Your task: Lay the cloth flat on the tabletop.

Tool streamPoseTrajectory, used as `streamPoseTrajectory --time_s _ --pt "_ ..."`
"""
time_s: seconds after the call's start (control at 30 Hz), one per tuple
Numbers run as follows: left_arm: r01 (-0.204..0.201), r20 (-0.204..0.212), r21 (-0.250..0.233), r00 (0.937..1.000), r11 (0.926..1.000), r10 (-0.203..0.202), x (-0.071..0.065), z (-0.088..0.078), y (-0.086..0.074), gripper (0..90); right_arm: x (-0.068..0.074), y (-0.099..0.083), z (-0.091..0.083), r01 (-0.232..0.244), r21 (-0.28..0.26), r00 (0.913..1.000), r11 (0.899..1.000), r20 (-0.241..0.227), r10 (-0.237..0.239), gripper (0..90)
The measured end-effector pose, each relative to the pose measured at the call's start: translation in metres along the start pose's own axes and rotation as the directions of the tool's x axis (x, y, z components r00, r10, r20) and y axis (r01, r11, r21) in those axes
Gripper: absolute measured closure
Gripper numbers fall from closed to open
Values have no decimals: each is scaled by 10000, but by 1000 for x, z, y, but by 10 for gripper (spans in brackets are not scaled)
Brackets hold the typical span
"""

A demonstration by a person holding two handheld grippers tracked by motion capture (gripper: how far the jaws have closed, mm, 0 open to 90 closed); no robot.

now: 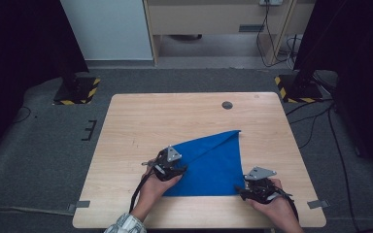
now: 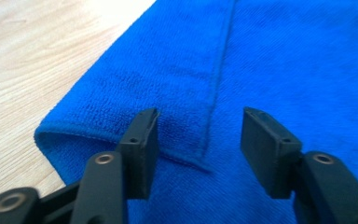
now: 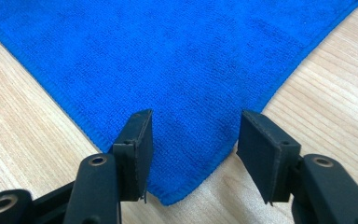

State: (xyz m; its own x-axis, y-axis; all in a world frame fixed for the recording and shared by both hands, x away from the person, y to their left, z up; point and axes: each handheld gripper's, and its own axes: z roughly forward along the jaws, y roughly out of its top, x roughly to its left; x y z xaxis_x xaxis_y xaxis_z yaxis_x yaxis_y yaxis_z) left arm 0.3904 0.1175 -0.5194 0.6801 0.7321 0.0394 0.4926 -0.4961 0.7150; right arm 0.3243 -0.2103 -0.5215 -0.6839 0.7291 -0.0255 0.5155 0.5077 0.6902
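A blue cloth (image 1: 213, 165) lies folded into a triangle on the wooden table (image 1: 175, 116), its point toward the far side. My left gripper (image 1: 178, 170) rests at the cloth's left folded edge. In the left gripper view its jaws (image 2: 198, 135) stand apart just above the cloth (image 2: 284, 56), straddling a hemmed edge, with nothing pinched. My right gripper (image 1: 242, 191) is at the cloth's near right corner. In the right gripper view its jaws (image 3: 193, 140) stand apart on either side of that corner of the cloth (image 3: 168, 56), not pressing on it.
A round dark cable hole (image 1: 227, 105) sits near the table's far edge. Grey tape tabs (image 1: 82, 204) mark the front corners. Two black stands with yellow-and-black striped bases (image 1: 77, 90) flank the table on the floor behind. Bare wood (image 3: 331, 93) surrounds the cloth.
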Motion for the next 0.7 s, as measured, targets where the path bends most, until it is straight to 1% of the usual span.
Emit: streamPoseTrajectory --time_s 0.03,0.07,0.13,0.17,0.2,0.23,0.27,0.3,0.33,0.4,0.43,0.47,0.5,0.53,0.57,0.6,0.63,0.7 --pt "0 0 0 10000 10000 0 0 0 0 513 0 0 0 3 -38 10000 10000 34 -3 453" --pt "-121 -184 -21 9998 9999 121 1 3 -1 555 0 0 0 -11 -13 10000 10000 43 12 453" --pt "-195 -255 60 9995 9998 196 2 5 -1 629 -1 -1 0 -24 -12 9999 10000 103 25 452" --pt "-216 -274 92 9994 9997 219 3 7 -1 629 -1 -1 0 -24 -12 9999 10000 103 25 452" --pt "-266 -294 73 9992 9996 268 5 8 -2 704 -2 -1 0 -63 6 9999 10000 90 63 453" --pt "-301 -399 107 9987 9995 305 5 9 -1 741 -2 -1 -1 -87 -4 9999 10000 102 87 453" --pt "-301 -399 107 9987 9995 305 5 9 -1 792 -2 -1 -1 -87 -4 9999 10000 102 87 453" --pt "-322 -426 151 9986 9994 328 5 9 0 792 -2 -1 -1 -77 -4 9999 10000 78 77 454" --pt "-362 -385 233 9986 9991 371 5 8 4 857 -1 -2 -1 -110 -40 9999 9999 91 110 454" --pt "-234 -314 77 9992 9997 236 6 6 8 863 -1 -2 -2 -143 -53 9999 9999 96 143 454" --pt "-234 -314 77 9992 9997 236 6 6 8 863 -1 -3 -2 -112 -74 9999 9999 88 113 455" --pt "-123 -450 -138 9989 9998 116 9 3 14 861 -1 -3 -3 -109 -51 9999 9999 59 110 454" --pt "-26 -592 -217 9982 9998 13 13 2 17 860 -1 -4 -4 -174 -69 9998 9998 81 174 455" --pt "125 -665 -236 9977 9996 -141 17 3 21 858 -1 -4 -5 -174 -54 9998 9998 91 175 455" --pt "125 -665 -236 9977 9996 -141 17 3 21 857 -1 -4 -5 -174 -54 9998 9998 91 175 455" --pt "335 -800 -250 9962 9991 -354 30 6 28 857 -1 -6 -5 -213 -68 9997 9998 130 213 456" --pt "351 -973 -112 9946 9993 -360 37 8 31 856 -1 -6 -6 -214 -76 9997 9997 124 215 456" --pt "878 -1032 -265 9906 9958 -901 51 11 37 859 1 -5 -6 -185 -147 9998 9997 114 186 457"
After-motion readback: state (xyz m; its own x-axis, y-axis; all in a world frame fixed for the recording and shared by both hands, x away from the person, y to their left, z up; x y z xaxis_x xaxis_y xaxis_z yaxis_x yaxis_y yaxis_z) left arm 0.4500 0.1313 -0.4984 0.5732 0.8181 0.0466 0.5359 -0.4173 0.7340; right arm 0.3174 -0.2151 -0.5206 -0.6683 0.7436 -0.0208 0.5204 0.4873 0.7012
